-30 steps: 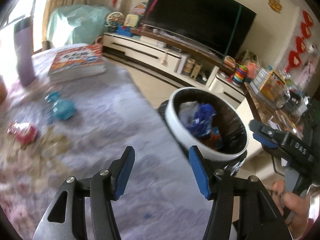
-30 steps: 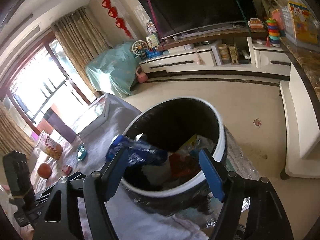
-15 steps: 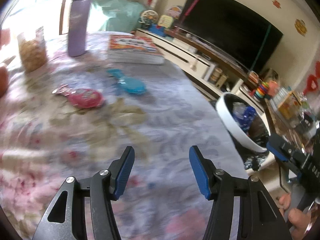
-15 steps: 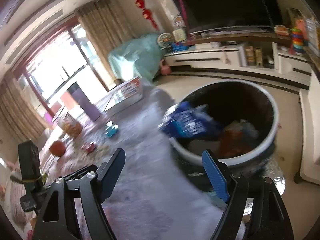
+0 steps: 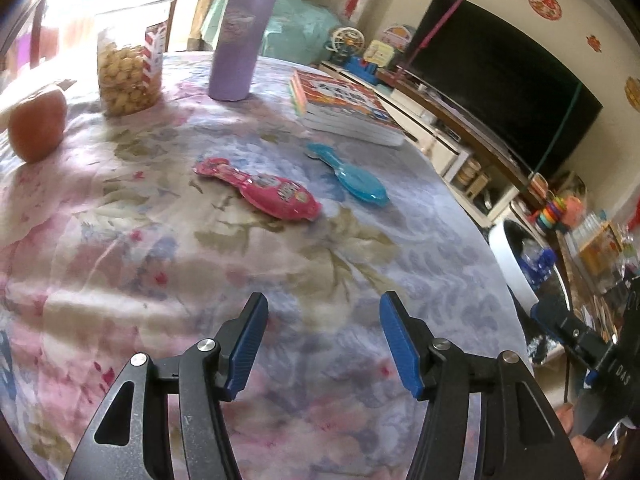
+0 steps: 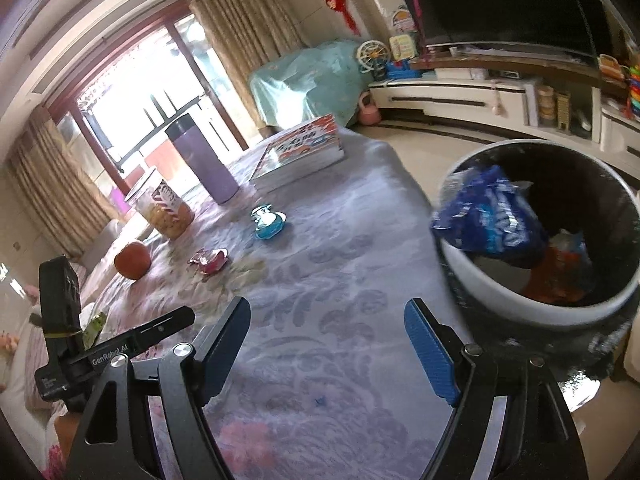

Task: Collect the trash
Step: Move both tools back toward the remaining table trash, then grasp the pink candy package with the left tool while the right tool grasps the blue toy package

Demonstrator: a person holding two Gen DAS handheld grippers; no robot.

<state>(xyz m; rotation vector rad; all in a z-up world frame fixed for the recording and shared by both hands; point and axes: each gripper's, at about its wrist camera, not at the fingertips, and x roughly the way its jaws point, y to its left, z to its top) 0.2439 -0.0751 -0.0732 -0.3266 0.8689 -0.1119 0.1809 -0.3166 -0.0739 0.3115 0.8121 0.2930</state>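
Left gripper point(image 5: 323, 334) hangs over the flowered tablecloth point(image 5: 168, 264), blue pads spread wide, nothing between them. Ahead of it on the cloth lies a pink wrapper point(image 5: 264, 193), its printing too blurred to read, and just beside that, to the right, a blue spoon-shaped wrapper point(image 5: 354, 181). Behind them sits a stack of books point(image 5: 346, 108) with a red cover; the title cannot be made out. A purple flask point(image 5: 242, 36) stands upright further back, a jar of snacks point(image 5: 127, 62) with a red-and-white label to its left, and an orange fruit point(image 5: 38, 122) at the left edge.

Right gripper point(image 6: 327, 344) is also spread wide and empty, over the cloth near the table's edge. Off the edge to its right stands the white bin point(image 6: 532, 308) with its black liner, and a blue wrapper point(image 6: 488, 216) with white lettering, unreadable, is draped over the near rim. Orange packaging point(image 6: 556, 276) lies deeper inside.

Readable writing: "GenRobot.AI" on the left gripper's body in the right wrist view, and "DAS" on the right gripper's body at the edge of the left wrist view.
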